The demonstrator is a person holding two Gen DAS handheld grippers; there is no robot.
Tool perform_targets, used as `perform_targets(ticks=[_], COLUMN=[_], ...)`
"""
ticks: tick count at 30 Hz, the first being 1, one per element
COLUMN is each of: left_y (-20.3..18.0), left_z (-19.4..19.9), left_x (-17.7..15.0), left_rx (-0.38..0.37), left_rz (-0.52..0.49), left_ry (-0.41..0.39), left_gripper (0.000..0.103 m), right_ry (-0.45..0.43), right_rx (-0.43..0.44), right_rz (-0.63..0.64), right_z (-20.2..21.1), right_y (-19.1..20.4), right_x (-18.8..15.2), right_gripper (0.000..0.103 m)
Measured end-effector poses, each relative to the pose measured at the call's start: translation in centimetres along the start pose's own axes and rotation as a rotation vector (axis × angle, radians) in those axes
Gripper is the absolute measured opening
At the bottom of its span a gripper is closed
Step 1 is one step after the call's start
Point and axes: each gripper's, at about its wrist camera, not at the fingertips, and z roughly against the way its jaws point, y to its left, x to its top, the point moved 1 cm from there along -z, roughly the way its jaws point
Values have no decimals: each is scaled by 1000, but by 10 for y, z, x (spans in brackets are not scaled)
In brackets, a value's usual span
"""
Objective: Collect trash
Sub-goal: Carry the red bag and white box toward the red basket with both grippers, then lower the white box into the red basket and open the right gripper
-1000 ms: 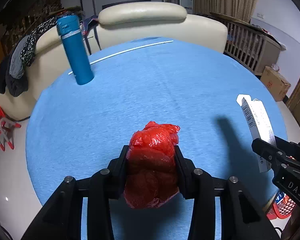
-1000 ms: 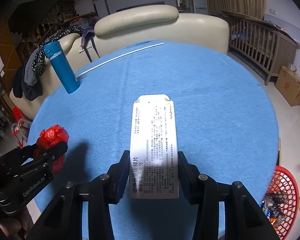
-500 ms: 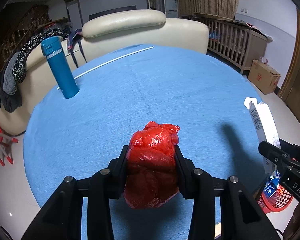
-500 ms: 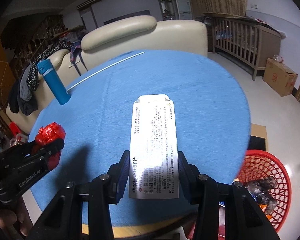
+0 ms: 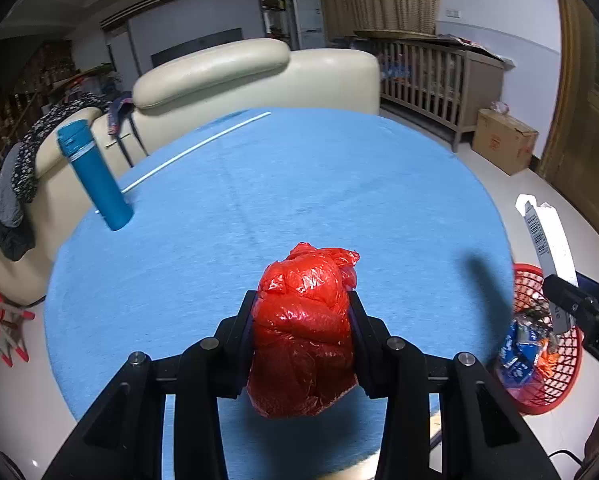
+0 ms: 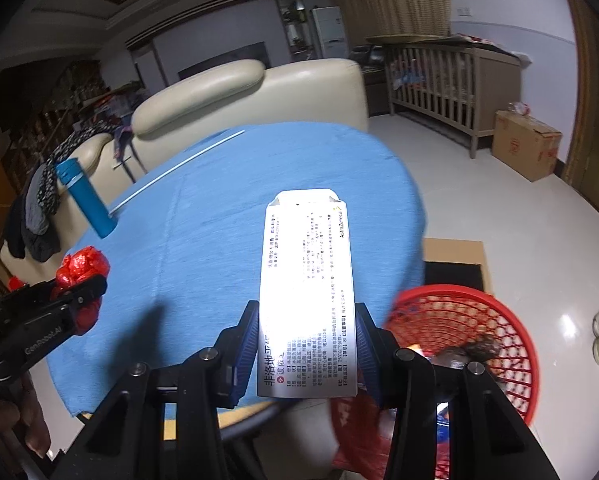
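Trash is being carried toward the red basket (image 6: 511, 320) on the floor beside the blue table (image 5: 299, 184). The left gripper (image 5: 301, 332) is clamping a crumpled red bag (image 5: 305, 328); the right gripper (image 6: 307, 344) is pinching a white medicine box (image 6: 307, 280). Next, each likely needs positioning over the basket, then releasing.

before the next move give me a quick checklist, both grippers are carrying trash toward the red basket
1. Left gripper clamped on the red plastic bag: ok, fingers press both sides.
2. Right gripper clamped on the white medicine box: ok, held by its lower end.
3. Red basket in view and open-topped: ok, on the floor past the table edge, already holding some trash.
4. Box directly above the basket: not ok, the basket lies to its right.
5. Bag above the basket: not ok, it hangs above the blue tablecloth.
6. Blue bottle away from both grippers: ok.
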Motion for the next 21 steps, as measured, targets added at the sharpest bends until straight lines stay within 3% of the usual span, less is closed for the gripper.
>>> perform_targets(ticks=[21], left_y=[-108], left_z=[-10], left_x=[20], left_rx=[-164], left_rz=[-176], left_ry=[40], left_gripper=[43], right_ry=[11], right_rx=[-120], right_rz=[-173], right_z=[17], right_y=[-113], right_x=[-28], right_gripper=[48])
